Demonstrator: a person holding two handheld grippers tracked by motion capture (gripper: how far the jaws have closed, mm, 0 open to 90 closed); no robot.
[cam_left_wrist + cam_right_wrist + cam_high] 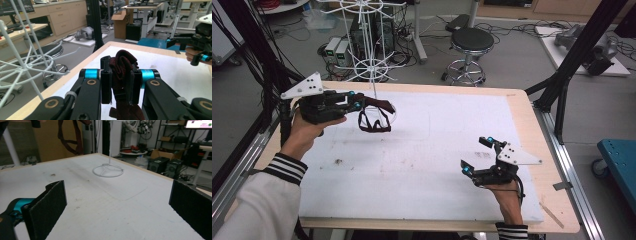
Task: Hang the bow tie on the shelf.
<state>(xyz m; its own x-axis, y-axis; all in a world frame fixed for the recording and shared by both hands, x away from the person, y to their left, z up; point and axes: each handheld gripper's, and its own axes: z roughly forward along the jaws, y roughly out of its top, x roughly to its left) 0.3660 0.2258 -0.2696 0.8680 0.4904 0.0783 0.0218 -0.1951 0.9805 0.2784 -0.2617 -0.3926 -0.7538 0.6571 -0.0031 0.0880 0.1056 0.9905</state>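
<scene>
Counted on the counter (532,125): one white mat (437,165), one wire rack (371,40) on a single ring base (108,171). One dark red strap (374,114), bunched and looped, pinched in the left gripper (357,103). Two grippers in all, the other being the right gripper (476,156), each with two black jaws and one grey plate; two blue bands seen on the left one. Two hands, two striped cuffs. Beyond the counter: one black stool (471,42), two small computer cases (337,50), one cardboard box (120,21), one blue cart (619,160).
</scene>
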